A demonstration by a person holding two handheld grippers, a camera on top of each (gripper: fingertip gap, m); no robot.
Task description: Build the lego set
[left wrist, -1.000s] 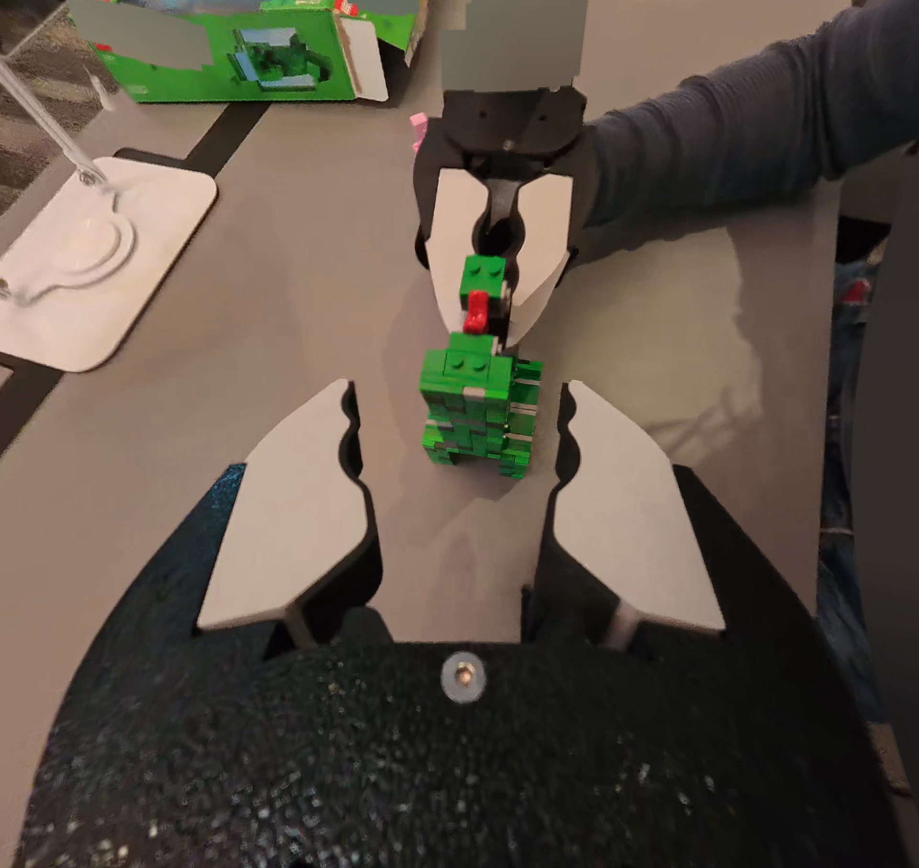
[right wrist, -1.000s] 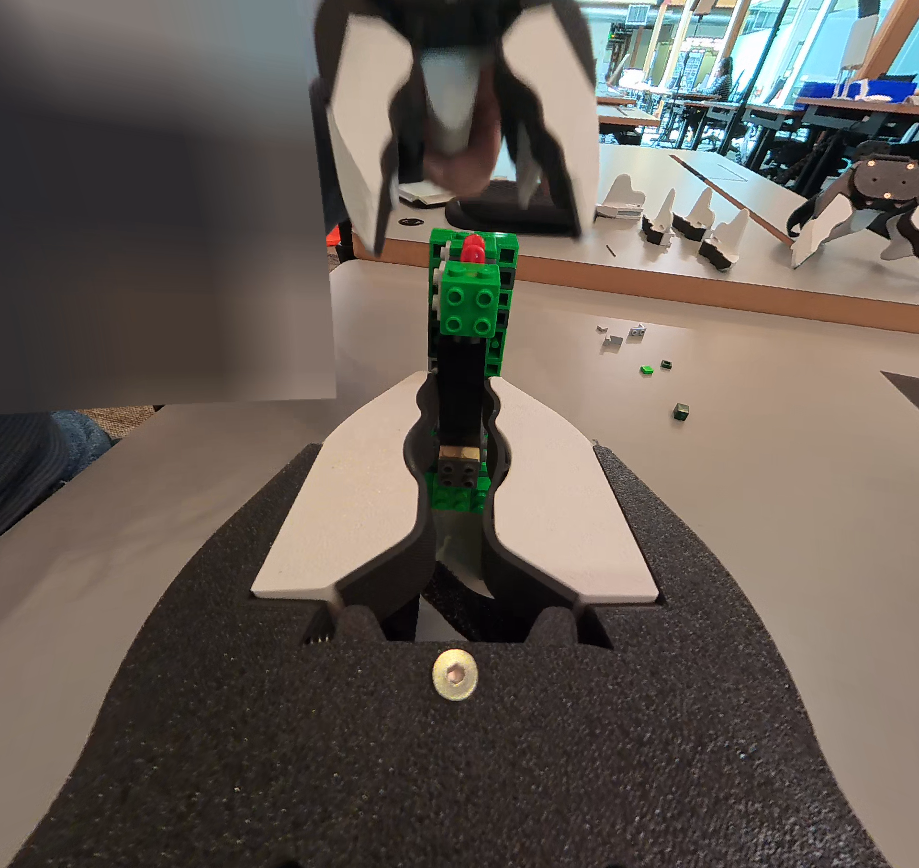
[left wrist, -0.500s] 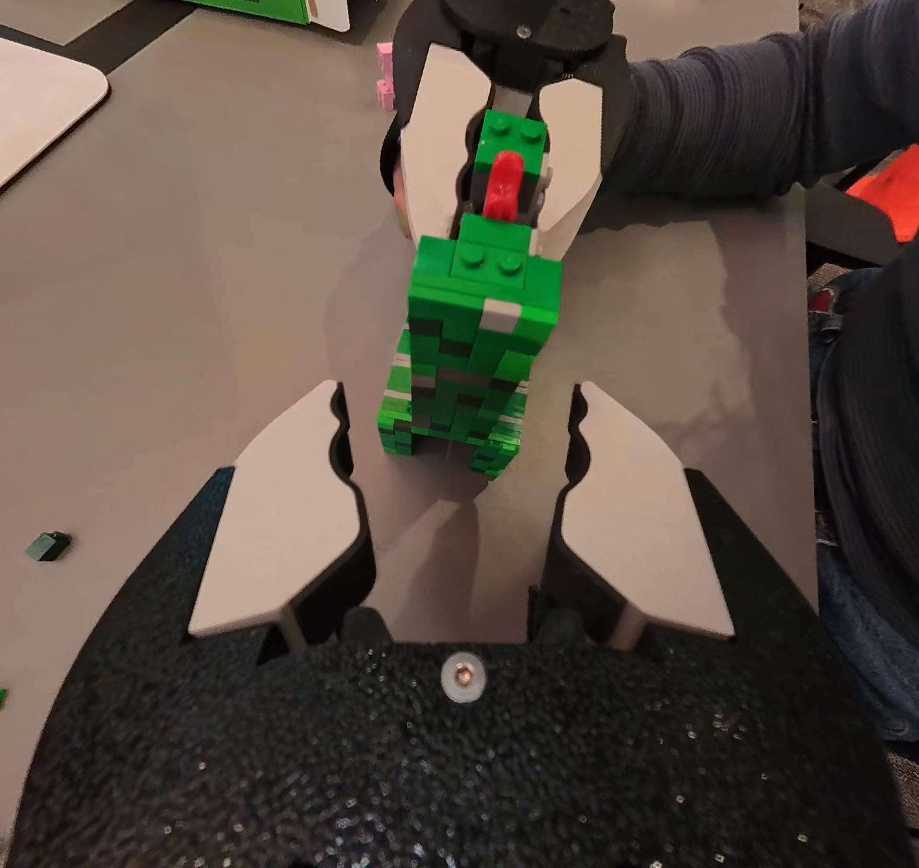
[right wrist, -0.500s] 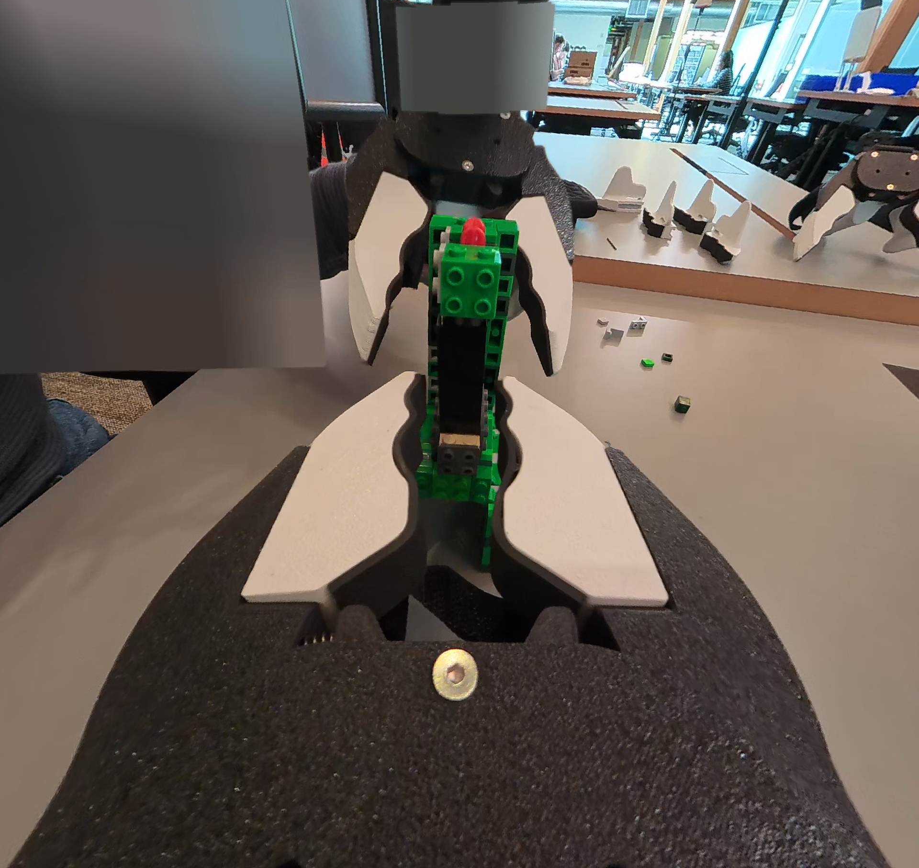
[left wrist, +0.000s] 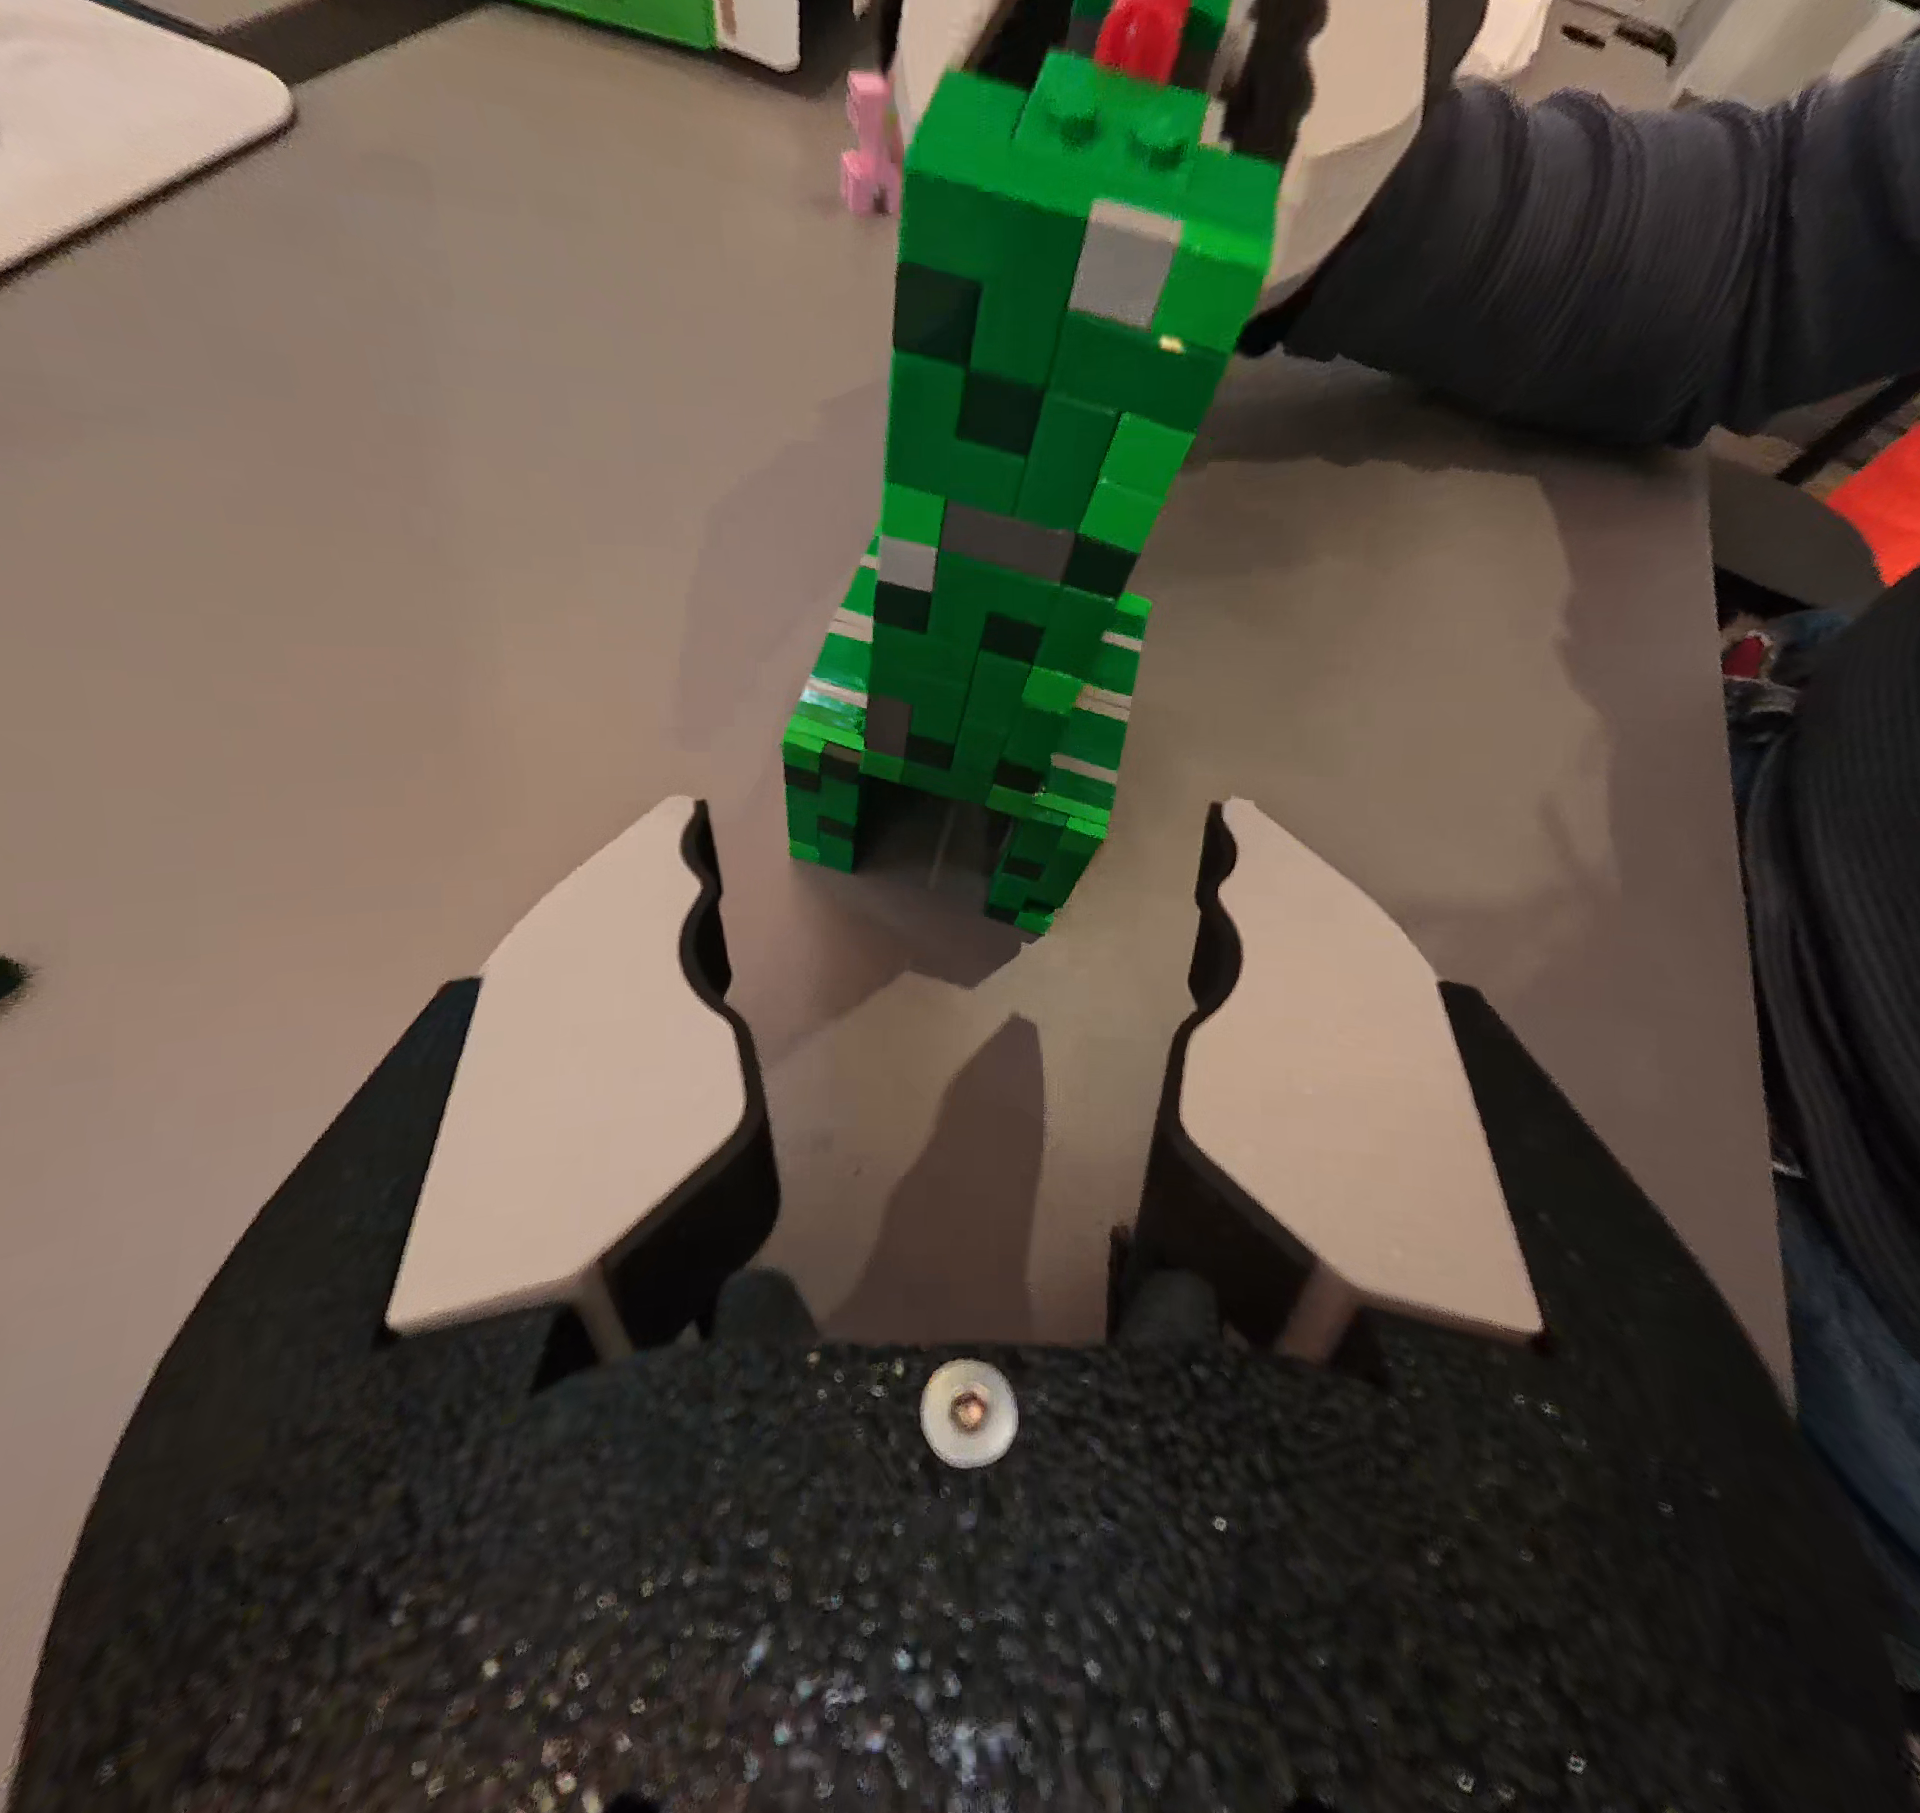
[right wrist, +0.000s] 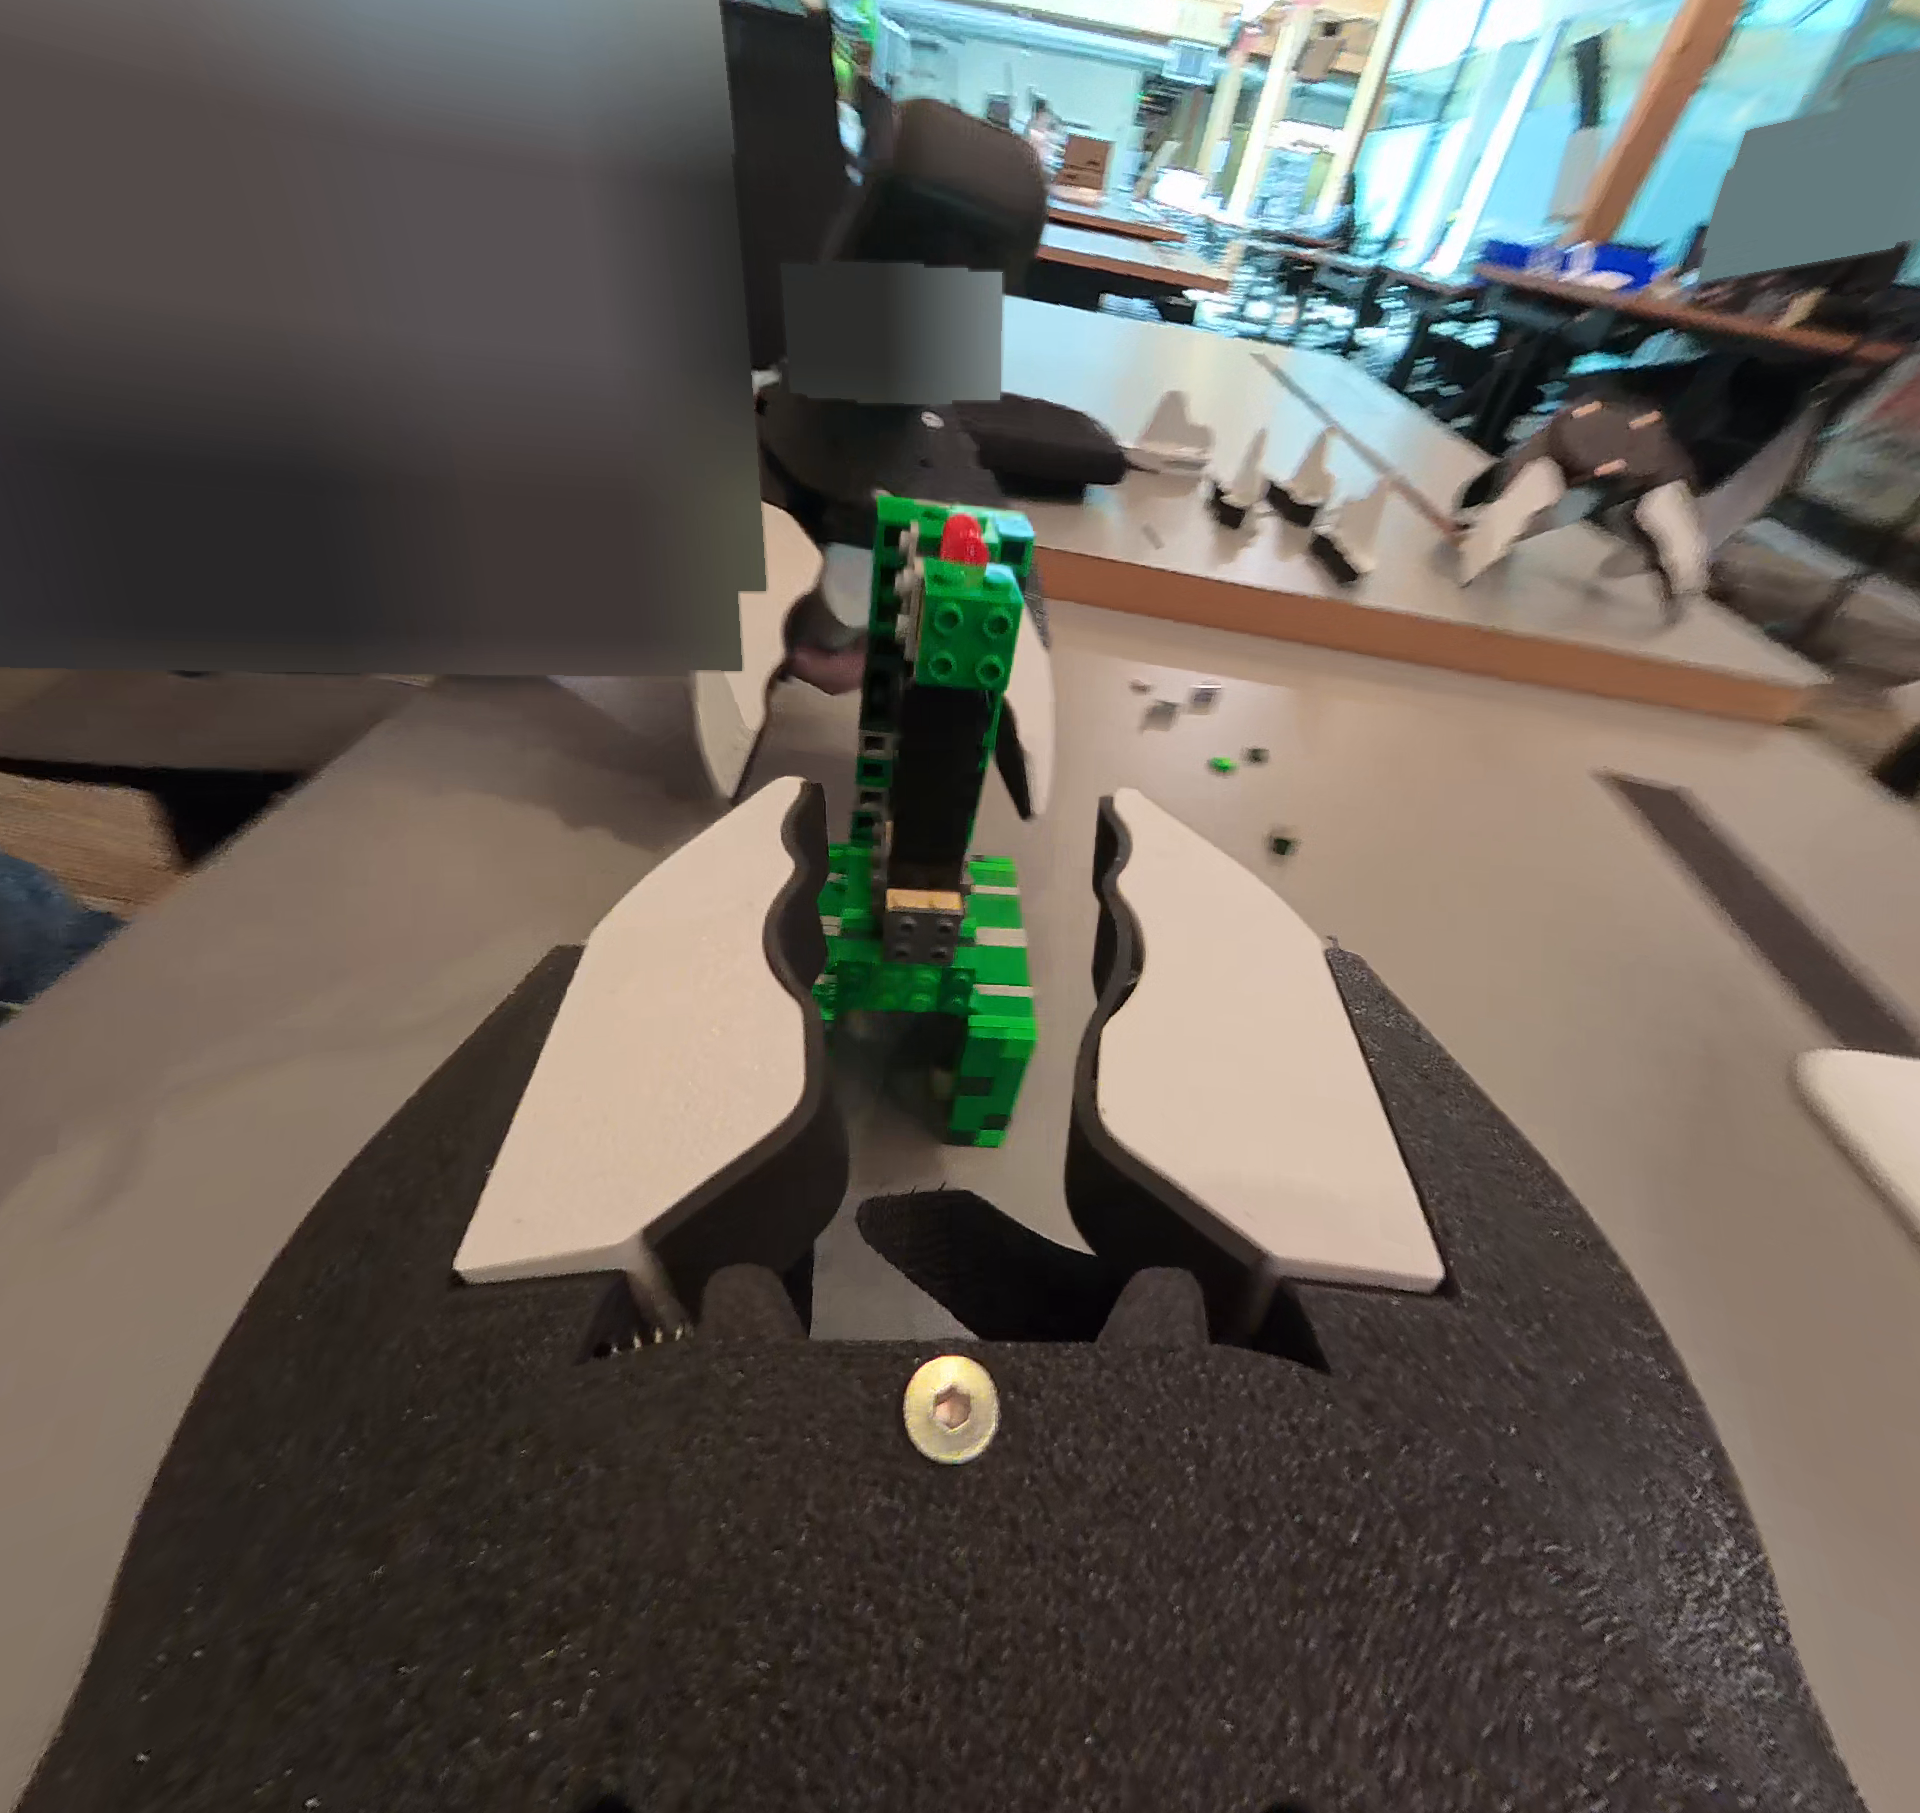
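The right hand-held gripper [right wrist: 951, 828] has just let go, its jaws now wide either side of the green lego figure [left wrist: 1023, 475] standing on the bench [left wrist: 416, 516]. The left hand-held gripper [left wrist: 956, 859], wide too, has closed in from six o'clock, probably to take over.

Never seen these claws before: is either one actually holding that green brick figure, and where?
Nothing is held. The right gripper stands open around the green figure at its base, too wide to clamp it. The left gripper is open too.

A white pad [left wrist: 114, 132] lies at the grey table's [left wrist: 416, 537] left edge.
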